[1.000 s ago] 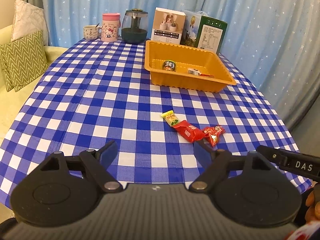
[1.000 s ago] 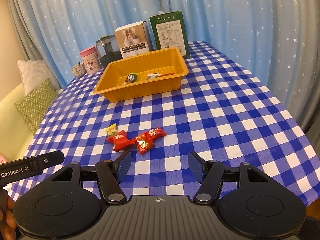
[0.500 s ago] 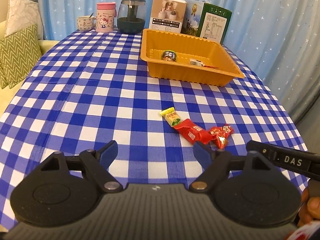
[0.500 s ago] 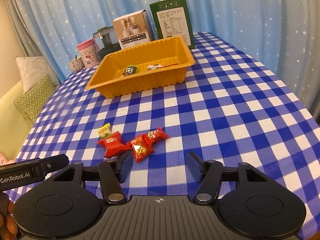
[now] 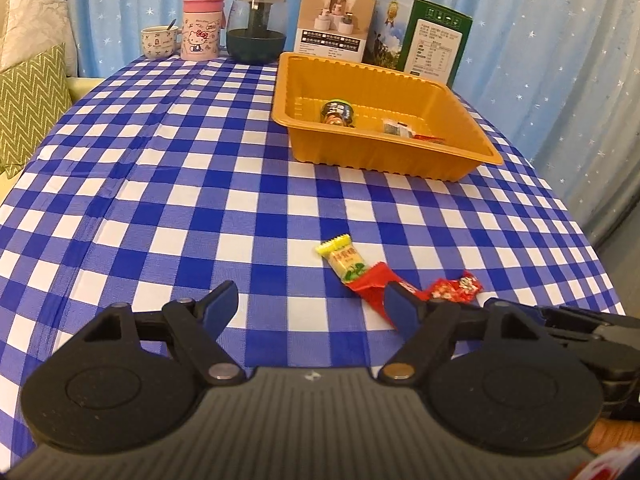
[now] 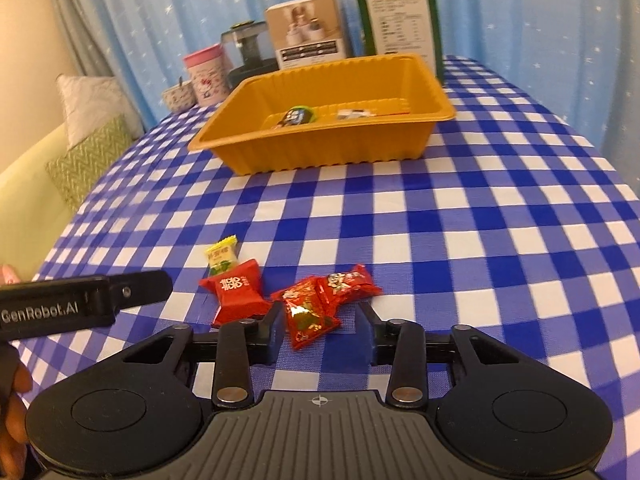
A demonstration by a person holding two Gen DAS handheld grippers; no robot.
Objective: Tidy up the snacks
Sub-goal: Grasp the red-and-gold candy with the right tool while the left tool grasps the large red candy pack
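Several wrapped snacks lie on the blue checked tablecloth: a yellow packet [image 5: 342, 262] [image 6: 222, 259], a red square packet [image 6: 237, 293] [image 5: 374, 286], and two shiny red candies [image 6: 306, 316] [image 6: 347, 283]. My right gripper [image 6: 322, 330] is low over the table, its jaws partly closed on either side of the nearer shiny candy, not clamped. My left gripper [image 5: 314, 306] is open and empty, just left of the snacks; its right finger covers part of the red packet. The orange tray [image 5: 404, 160] [image 6: 320, 152] stands beyond, holding a round green snack [image 5: 337, 112] and small packets.
At the table's far end stand a small cup [image 5: 158, 42], a pink Hello Kitty mug [image 5: 201, 28], a dark jar [image 5: 257, 26], a white box [image 5: 334, 24] and a green box [image 5: 424, 44]. A sofa with cushions [image 5: 28, 92] is at left. Curtains hang behind.
Both grippers moved forward and lower toward the snacks. The right gripper's jaws narrowed around the nearer shiny red candy. The left gripper stayed open.
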